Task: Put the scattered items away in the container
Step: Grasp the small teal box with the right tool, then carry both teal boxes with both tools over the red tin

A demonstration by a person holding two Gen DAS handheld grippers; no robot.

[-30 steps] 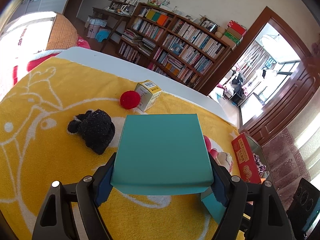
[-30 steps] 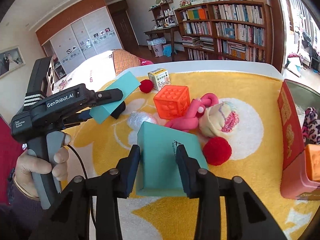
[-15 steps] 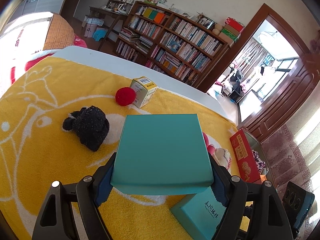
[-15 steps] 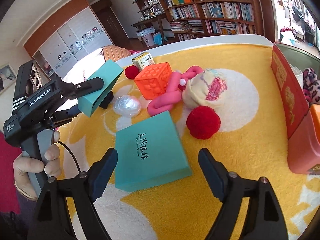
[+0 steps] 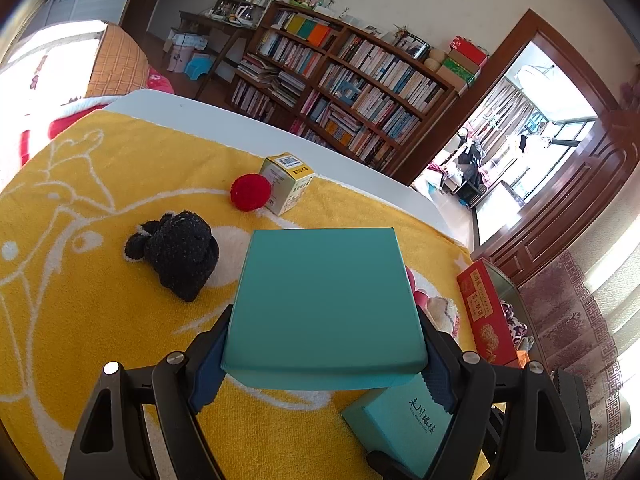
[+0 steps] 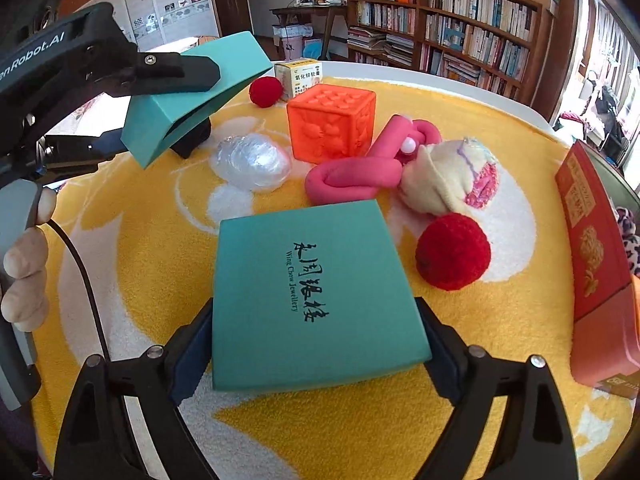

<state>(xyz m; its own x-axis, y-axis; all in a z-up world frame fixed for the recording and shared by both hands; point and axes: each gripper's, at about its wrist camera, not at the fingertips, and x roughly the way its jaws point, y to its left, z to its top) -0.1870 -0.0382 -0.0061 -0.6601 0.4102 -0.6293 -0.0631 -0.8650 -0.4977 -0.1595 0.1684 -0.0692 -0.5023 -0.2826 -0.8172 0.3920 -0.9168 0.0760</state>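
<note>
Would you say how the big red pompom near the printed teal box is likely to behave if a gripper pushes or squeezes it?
The red pompom looks round and fuzzy, so a push would probably roll it across the yellow towel. It seems soft and light, so it would likely squash between pads rather than slip.

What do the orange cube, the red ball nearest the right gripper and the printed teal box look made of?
Orange cube: probably soft rubber or silicone, matte, with moulded raised patterns on its faces. Red ball: yarn, likely crocheted; fuzzy, looped surface. Printed teal box: looks like paper-covered cardboard, smooth matte, with crisp edges and dark printed lettering.
</note>
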